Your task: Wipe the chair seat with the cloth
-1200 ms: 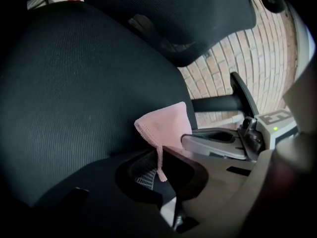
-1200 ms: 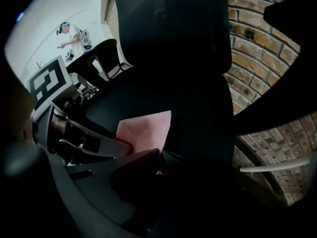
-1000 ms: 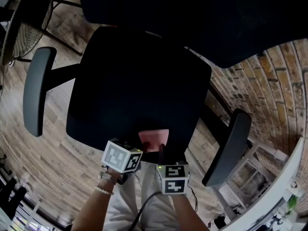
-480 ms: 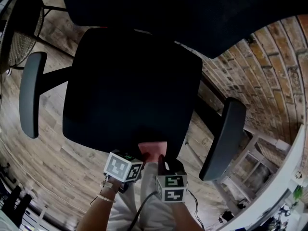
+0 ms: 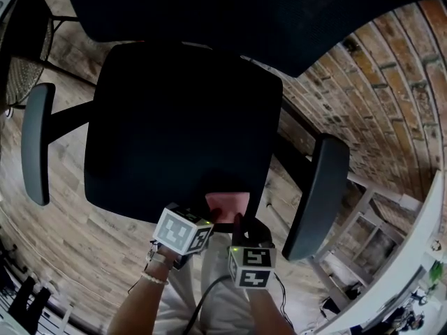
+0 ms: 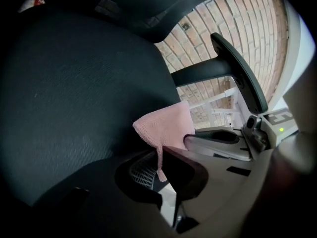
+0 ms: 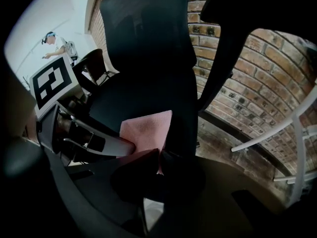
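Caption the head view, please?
A pink cloth pinched by the left gripper and right gripper at the chair seat's front edge.

Left gripper (image 5: 208,219) and right gripper (image 5: 236,220) slide the cloth (image 5: 227,206) toward 3 o'clock along the seat (image 5: 181,117) front edge, so it is now nearer the front right corner. Half a second back the cloth sits lower at the edge; now it reaches further toward 12 o'clock. Both cubes (image 5: 183,230) roll a little. The chair (image 5: 36,142) drifts toward 9 o'clock in head view.
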Demonstrator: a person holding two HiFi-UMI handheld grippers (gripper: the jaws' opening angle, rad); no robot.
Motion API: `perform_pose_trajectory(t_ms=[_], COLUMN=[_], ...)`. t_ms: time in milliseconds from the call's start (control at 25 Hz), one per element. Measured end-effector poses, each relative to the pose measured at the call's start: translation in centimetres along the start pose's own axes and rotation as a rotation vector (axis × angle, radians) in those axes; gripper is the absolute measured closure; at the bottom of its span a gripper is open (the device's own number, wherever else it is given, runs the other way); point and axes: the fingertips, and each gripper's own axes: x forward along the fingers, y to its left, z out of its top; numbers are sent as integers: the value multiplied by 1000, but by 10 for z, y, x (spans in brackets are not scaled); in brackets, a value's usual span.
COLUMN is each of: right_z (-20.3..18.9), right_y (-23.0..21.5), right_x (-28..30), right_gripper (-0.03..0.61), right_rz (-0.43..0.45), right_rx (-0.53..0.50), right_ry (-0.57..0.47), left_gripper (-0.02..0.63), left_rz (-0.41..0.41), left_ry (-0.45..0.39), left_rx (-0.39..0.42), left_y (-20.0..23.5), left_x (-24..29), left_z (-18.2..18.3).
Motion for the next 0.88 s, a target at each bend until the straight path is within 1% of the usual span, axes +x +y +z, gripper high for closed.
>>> perform_pose_trajectory(t_ms=[120, 200, 320, 440, 560, 680, 800, 880], right_z=[7, 11, 21, 43, 78, 121, 166, 193], right_y=[0, 7, 21, 42, 73, 100, 122, 133], right_x=[-2, -7, -21, -46, -85, -123, -163, -192], right_gripper=[527, 526, 526, 526, 527, 527, 528, 528], right_rz=[-1, 20, 61, 95, 138, 177, 207, 239], right_rx=[-5, -31, -70, -97, -119, -170, -245, -275], right_ry=[-27, -46, -73, -111, -166, -236, -314, -366], left_gripper=[584, 584, 584, 584, 584, 584, 584, 584], left_rz=[4, 9, 22, 31, 30, 26, 29, 43], left_ry=[-7, -19, -56, -111, -206, -322, -414, -471], left_rx=[37, 59, 56, 49, 38, 40, 79, 106], left_y=[-2, -4, -9, -22, -43, -66, -90, -106], left_x=[-1, -8, -29, -68, -128, -191, -249, -283], left_z=[7, 7, 8, 11, 20, 46, 70, 84])
